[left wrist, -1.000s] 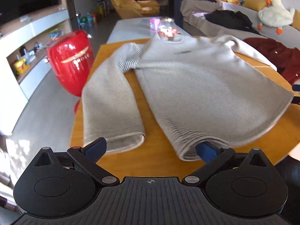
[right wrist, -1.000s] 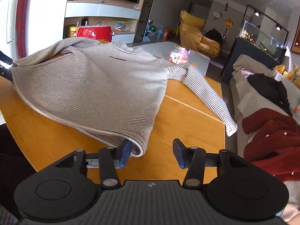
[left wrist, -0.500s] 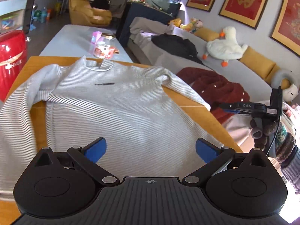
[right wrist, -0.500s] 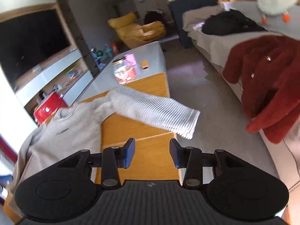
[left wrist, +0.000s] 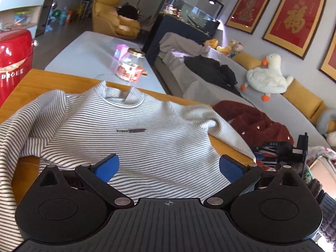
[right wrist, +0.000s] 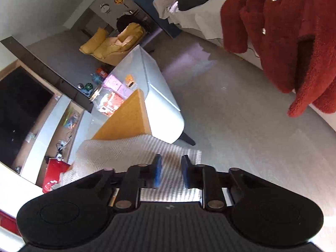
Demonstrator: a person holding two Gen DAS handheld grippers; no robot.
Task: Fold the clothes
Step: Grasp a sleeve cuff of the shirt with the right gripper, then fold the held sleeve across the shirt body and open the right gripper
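Where the white table (left wrist: 84, 54) begins, a jar (left wrist: 129, 67) (lidded) holds reddish contents.

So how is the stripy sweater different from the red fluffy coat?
The stripy sweater is white with thin dark stripes; the red coat is one plain colour. The sweater looks smooth, the coat fuzzy. The sweater is spread out on the wooden table, while the coat lies heaped on the grey sofa. Both are clothes, and neither is folded yet.
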